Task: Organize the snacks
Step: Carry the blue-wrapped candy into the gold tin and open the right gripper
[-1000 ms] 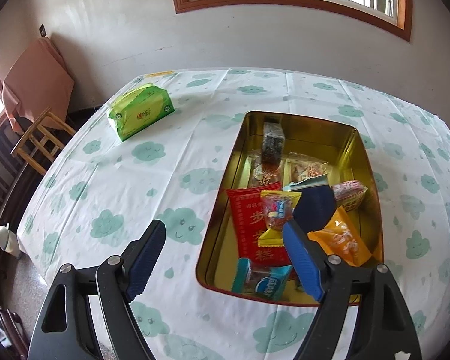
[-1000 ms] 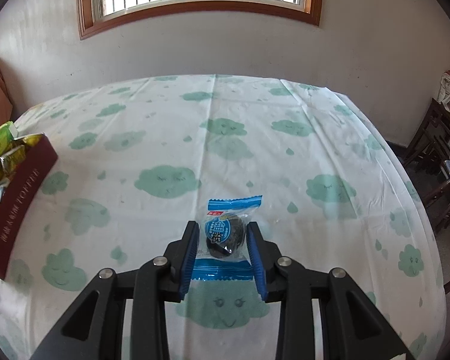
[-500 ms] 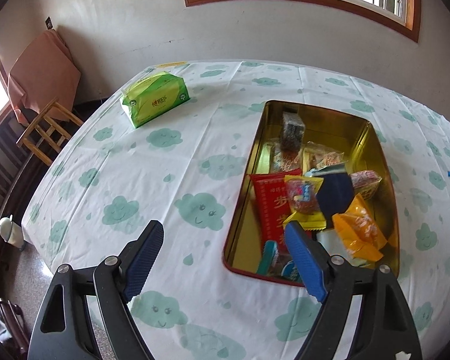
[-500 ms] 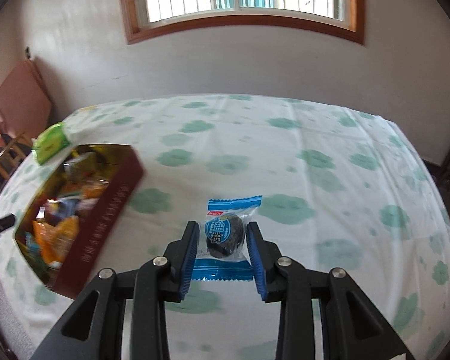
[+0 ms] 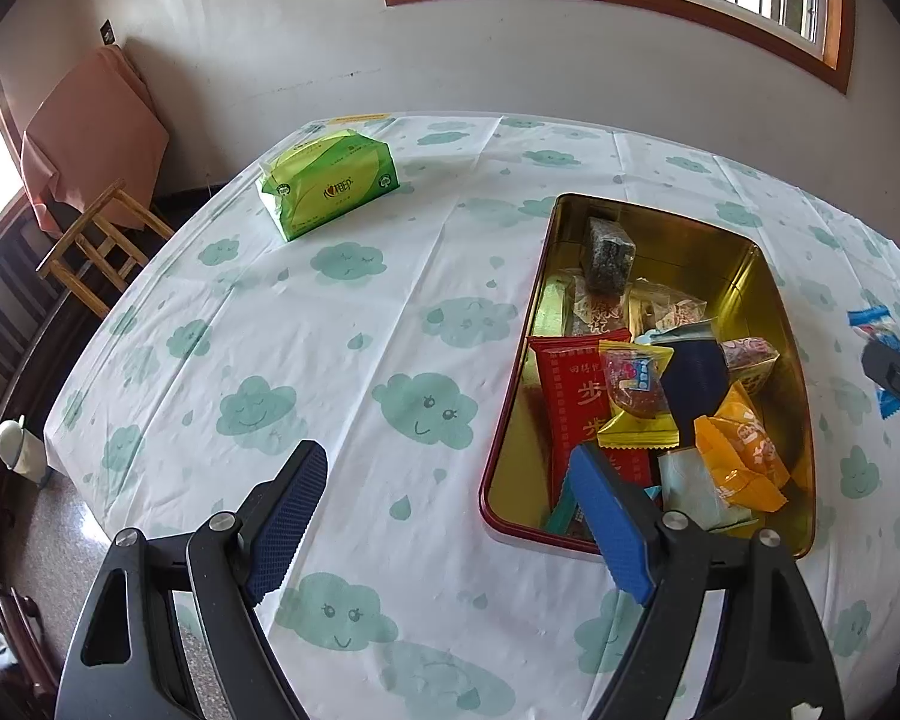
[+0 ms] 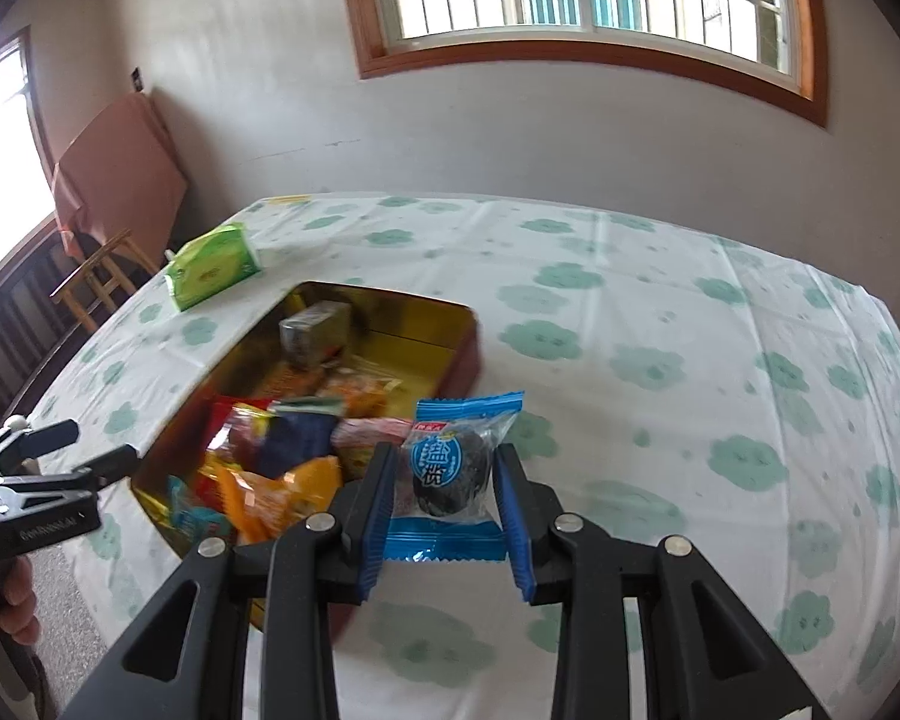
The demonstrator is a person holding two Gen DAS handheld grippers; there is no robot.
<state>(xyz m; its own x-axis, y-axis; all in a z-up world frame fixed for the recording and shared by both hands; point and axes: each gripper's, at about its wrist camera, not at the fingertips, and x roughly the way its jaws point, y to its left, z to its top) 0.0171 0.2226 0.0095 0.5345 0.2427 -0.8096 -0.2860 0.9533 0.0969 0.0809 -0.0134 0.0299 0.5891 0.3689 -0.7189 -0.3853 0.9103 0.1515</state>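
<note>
right wrist view, nearest first: the right gripper (image 6: 447,495) fills the bottom centre of the frame, its blue pads clenched on a blue-wrapped dark snack (image 6: 453,471). the packet stands upright between the pads, blue crimped ends above and below them, held clear of the tablecloth (image 6: 690,360) and beside the near right corner of the tin (image 6: 468,330). at the left edge of the frame the left gripper (image 6: 84,450) shows side-on, with fingers of a hand (image 6: 6,600) wrapped on its handle in the lower left corner.

left wrist view: the left gripper (image 5: 444,516) sits at the bottom of the frame, jaws released and spread wide, nothing between the pads. its left pad hangs over bare cloth, its right pad over the near edge of the tin (image 5: 768,276).

the tin lies right of centre, gold inside with a dark red rim. it holds mixed snacks: a red packet (image 5: 576,396), a yellow-edged sweet (image 5: 633,390) lying on it, a navy packet (image 5: 693,378), an orange packet (image 5: 738,456) at the near right, and a dark wrapped block (image 5: 609,252) towards the far end. the far right part of the tin floor is bare.

further off, upper left of centre, a green tissue pack (image 5: 327,180) rests on the cloth, well apart from the tin. beyond the table edge at the left stands a wooden chair (image 5: 99,240).
</note>
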